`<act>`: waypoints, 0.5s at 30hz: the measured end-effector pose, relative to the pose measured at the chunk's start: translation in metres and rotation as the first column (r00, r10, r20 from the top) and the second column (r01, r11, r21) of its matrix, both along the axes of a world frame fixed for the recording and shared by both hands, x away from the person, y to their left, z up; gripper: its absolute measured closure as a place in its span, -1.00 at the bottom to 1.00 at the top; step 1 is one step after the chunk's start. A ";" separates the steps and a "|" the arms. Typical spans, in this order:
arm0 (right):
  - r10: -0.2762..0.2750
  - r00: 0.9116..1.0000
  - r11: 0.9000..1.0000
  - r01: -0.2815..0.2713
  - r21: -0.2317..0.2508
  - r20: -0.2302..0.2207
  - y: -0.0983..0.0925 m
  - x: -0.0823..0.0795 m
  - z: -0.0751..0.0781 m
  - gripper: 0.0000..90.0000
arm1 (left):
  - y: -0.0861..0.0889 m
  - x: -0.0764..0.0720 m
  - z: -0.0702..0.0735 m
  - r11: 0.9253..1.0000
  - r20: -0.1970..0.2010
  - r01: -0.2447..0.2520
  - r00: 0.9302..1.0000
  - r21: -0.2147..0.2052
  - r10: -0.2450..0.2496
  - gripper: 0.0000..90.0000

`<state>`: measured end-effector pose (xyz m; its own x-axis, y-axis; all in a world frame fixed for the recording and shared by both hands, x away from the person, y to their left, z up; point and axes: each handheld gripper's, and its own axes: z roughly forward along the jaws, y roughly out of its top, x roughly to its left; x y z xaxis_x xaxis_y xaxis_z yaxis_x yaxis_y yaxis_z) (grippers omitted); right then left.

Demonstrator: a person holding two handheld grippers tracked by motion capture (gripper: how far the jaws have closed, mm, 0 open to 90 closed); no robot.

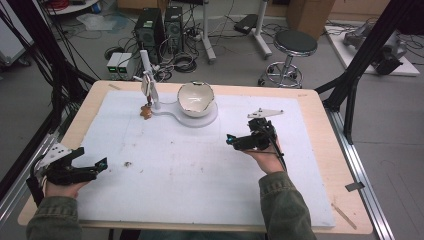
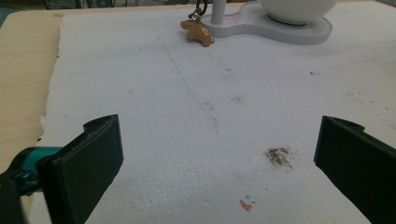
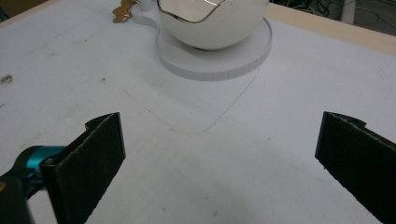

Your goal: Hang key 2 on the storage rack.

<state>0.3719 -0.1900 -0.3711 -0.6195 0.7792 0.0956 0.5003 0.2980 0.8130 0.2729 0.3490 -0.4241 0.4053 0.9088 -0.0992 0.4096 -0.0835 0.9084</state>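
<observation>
On the far middle of the white foam sheet [image 1: 200, 170]: a white stand base [image 1: 192, 118], long axis running left to right, its wide round end to the right and its narrow end to the left. Resting on the round end, a white bowl [image 1: 196, 98] with a thin dark, wavy rim, opening upward (slightly tilted toward the near side). Rising from the narrow end, a thin white post [image 1: 150, 80], leaning a little to the left at the top. Hanging at the foot of the post, touching the foam, a small brown figure-shaped charm [image 2: 198, 31]. Near left corner: left gripper [image 1: 102, 164], held low over the table edge, jaws spread wide, nothing between them. Right of centre: right gripper [image 1: 231, 139], pointing left, jaws equally wide apart, also empty, well apart from the bowl. A small dark smudge [image 2: 280, 156] on the foam just ahead of the left gripper.
</observation>
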 end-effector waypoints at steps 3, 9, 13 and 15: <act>-0.011 1.000 1.000 0.011 0.006 -0.002 -0.005 -0.004 -0.004 -0.99 | 0.000 0.000 0.000 1.000 0.000 -0.001 1.000 0.000 0.001 -0.96; -0.027 1.000 1.000 0.027 -0.012 -0.002 -0.012 -0.009 -0.002 -0.99 | 0.000 0.000 0.000 1.000 0.000 -0.003 1.000 0.002 0.003 -0.96; -0.029 1.000 0.999 0.029 -0.026 0.003 -0.012 -0.014 0.000 -0.99 | 0.000 0.000 0.000 1.000 0.000 -0.003 1.000 0.001 0.003 -0.96; -0.025 1.000 0.999 0.025 -0.047 0.008 -0.012 -0.016 0.001 -0.99 | 0.000 0.000 0.000 1.000 0.000 -0.003 1.000 0.001 0.003 -0.96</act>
<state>0.3557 -0.2022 -0.3705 -0.6002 0.7980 0.0542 0.5020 0.3230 0.8023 0.2728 0.3489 -0.4241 0.4026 0.9101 -0.0983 0.4096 -0.0831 0.9085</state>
